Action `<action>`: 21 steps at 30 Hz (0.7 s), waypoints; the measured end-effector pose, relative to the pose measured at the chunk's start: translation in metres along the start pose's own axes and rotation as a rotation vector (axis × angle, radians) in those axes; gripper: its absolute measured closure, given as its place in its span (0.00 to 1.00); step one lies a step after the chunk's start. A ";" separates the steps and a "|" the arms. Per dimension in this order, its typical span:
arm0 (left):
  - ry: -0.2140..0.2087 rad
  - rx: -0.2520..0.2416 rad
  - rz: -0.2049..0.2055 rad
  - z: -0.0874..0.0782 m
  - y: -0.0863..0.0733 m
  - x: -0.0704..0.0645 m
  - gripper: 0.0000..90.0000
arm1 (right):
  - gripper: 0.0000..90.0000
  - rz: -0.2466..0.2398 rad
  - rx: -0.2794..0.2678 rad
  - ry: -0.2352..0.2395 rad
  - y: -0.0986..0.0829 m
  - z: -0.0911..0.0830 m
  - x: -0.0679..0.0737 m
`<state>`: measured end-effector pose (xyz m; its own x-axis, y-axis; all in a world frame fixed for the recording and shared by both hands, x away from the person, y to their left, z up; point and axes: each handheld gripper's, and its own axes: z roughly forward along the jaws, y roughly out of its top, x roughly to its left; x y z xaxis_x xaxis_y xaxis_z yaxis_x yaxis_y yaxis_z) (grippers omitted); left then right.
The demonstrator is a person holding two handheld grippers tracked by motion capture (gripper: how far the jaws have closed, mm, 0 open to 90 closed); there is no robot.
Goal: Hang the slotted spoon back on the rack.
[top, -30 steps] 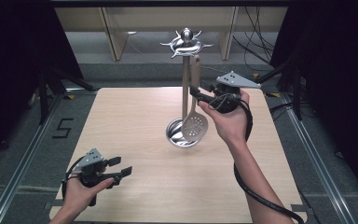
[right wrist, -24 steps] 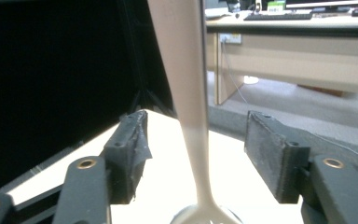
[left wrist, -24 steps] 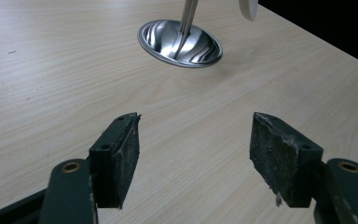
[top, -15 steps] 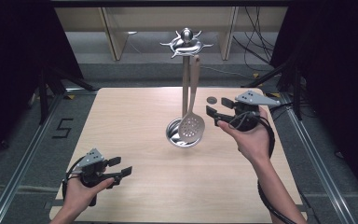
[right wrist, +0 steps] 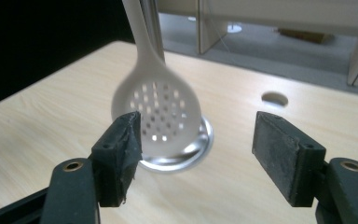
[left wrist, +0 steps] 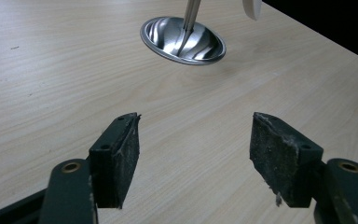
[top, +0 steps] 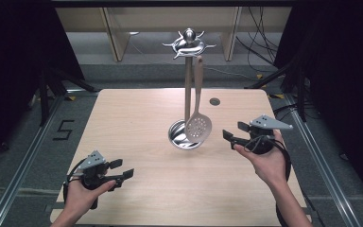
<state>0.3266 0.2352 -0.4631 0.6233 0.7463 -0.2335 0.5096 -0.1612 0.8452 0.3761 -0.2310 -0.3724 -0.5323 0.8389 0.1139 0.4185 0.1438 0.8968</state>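
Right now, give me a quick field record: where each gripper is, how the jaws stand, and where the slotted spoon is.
left gripper: near the table's front left edge, jaws open, nothing between them
right gripper: right of the stand, jaws open, empty, facing the spoon
slotted spoon: hanging from the stand's top, bowl down over the base, apart from both grippers
utensil stand: upright at table centre, round steel base
table: light wood, round hole behind the stand

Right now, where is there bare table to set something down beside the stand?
Bare wood runs from the stand's base to the table's left edge, ending near the left gripper. It is tighter on the right, between the slotted spoon and the right gripper.
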 end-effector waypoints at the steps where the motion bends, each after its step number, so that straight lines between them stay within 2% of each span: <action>1: 0.000 0.000 0.000 0.000 0.000 0.000 0.36 | 0.37 -0.003 0.012 0.003 -0.004 0.000 -0.002; 3: -0.001 0.002 0.001 0.000 0.000 0.000 0.36 | 0.37 -0.009 0.015 -0.005 -0.014 -0.001 -0.006; 4: 0.000 0.003 0.000 0.000 0.000 0.000 0.36 | 0.38 0.009 0.044 -0.007 -0.020 -0.003 -0.007; 5: -0.002 0.002 -0.001 0.001 0.000 0.000 0.36 | 0.38 -0.001 0.031 -0.021 -0.025 -0.002 -0.009; 8: -0.009 -0.002 -0.005 0.001 -0.001 0.000 0.36 | 0.40 0.030 0.066 -0.045 -0.043 -0.004 -0.014; 10: -0.015 -0.001 -0.008 0.002 -0.001 0.001 0.36 | 0.40 0.021 0.069 -0.054 -0.054 -0.003 -0.018; 11: -0.013 0.000 -0.012 0.002 -0.001 0.001 0.36 | 0.40 0.047 0.097 -0.050 -0.059 -0.004 -0.018; 12: -0.014 0.000 -0.011 0.002 -0.001 0.001 0.36 | 0.40 0.051 0.092 -0.056 -0.064 -0.003 -0.020; 13: -0.007 0.001 -0.014 0.002 -0.001 0.000 0.36 | 0.40 0.059 0.108 -0.049 -0.068 -0.003 -0.022; 15: -0.008 0.002 -0.014 0.002 -0.001 0.000 0.36 | 0.40 0.040 0.116 -0.078 -0.073 -0.003 -0.028; 16: -0.010 -0.003 -0.015 0.002 -0.001 0.000 0.36 | 0.40 0.053 0.126 -0.080 -0.074 -0.005 -0.028; 17: -0.009 -0.004 -0.008 0.001 -0.001 0.001 0.36 | 0.40 0.089 0.117 -0.062 -0.076 -0.005 -0.029; 18: -0.007 -0.005 -0.008 0.001 0.000 0.000 0.36 | 0.39 0.088 0.116 -0.074 -0.079 -0.005 -0.031; 19: -0.009 -0.005 -0.007 0.001 0.000 0.000 0.36 | 0.39 0.101 0.139 -0.084 -0.082 -0.007 -0.032; 20: -0.010 -0.005 -0.006 0.001 0.000 0.000 0.36 | 0.39 0.086 0.121 -0.104 -0.086 -0.005 -0.035; 21: -0.013 -0.007 -0.007 0.001 0.000 0.000 0.36 | 0.40 0.096 0.143 -0.121 -0.088 -0.006 -0.036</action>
<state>0.3275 0.2347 -0.4637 0.6273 0.7392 -0.2451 0.5099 -0.1520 0.8467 0.3546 -0.2771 -0.4527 -0.3962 0.9081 0.1357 0.5676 0.1260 0.8136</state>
